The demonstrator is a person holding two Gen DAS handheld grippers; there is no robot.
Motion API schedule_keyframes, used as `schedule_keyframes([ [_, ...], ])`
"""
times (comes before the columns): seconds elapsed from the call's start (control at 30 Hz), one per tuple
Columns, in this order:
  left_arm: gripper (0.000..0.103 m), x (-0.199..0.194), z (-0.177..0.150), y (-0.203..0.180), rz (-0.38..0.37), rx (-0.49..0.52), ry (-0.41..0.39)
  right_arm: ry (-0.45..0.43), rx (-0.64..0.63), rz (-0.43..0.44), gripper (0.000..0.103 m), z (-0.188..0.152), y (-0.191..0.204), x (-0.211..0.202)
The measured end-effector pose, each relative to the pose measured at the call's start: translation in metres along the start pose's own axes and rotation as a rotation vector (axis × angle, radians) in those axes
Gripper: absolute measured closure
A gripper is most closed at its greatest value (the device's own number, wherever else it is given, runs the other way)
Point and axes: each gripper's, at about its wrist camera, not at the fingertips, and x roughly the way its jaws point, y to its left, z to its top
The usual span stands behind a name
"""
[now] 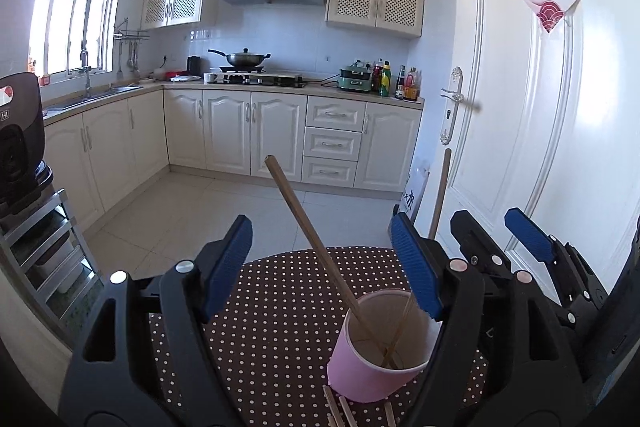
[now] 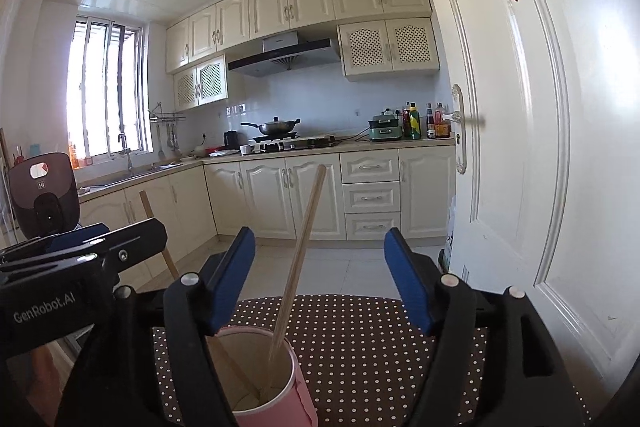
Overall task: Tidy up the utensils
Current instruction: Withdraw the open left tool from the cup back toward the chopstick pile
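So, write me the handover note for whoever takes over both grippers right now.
Left gripper: jaws open, nothing held.
Right gripper: jaws open, nothing held.
Pink cup stands on the dotted cloth, between both grippers.
Done: two wooden chopsticks stand leaning in the cup, one toward the left, the other toward the right.
Left: several loose chopsticks lie on the cloth just in front of the cup; pick those up and drop them in.

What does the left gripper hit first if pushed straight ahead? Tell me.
Most likely the wooden chopstick leaning out of the pink cup: it crosses between the open left gripper fingers. Beyond it lies only the far edge of the polka-dot surface. Depth is uncertain.
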Motion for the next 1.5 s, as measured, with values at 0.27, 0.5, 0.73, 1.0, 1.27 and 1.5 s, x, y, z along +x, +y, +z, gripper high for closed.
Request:
schedule_keyframes([
  [0.27,0.031,-0.01,-0.007,0.0,0.014,0.0,0.003,0.012,0.02,-0.011,0.038,-0.004,-0.007,-0.011],
  [0.5,0.031,-0.024,-0.016,0.001,0.032,0.009,0.003,0.012,0.036,-0.018,0.036,-0.002,-0.013,-0.026],
  [0.73,0.031,-0.037,-0.029,0.009,0.046,-0.015,0.028,0.016,0.04,-0.017,0.033,-0.002,-0.017,-0.047],
  [1.0,0.031,-0.06,-0.042,0.009,0.051,-0.008,0.032,0.031,0.041,-0.01,0.028,-0.008,-0.017,-0.07],
  [1.27,0.031,-0.079,-0.052,0.008,0.043,0.003,0.036,0.062,0.057,-0.008,0.023,-0.024,-0.02,-0.09],
  [1.5,0.031,-0.09,-0.065,0.012,0.045,0.007,0.051,0.107,0.074,-0.014,0.022,-0.037,-0.026,-0.103],
])
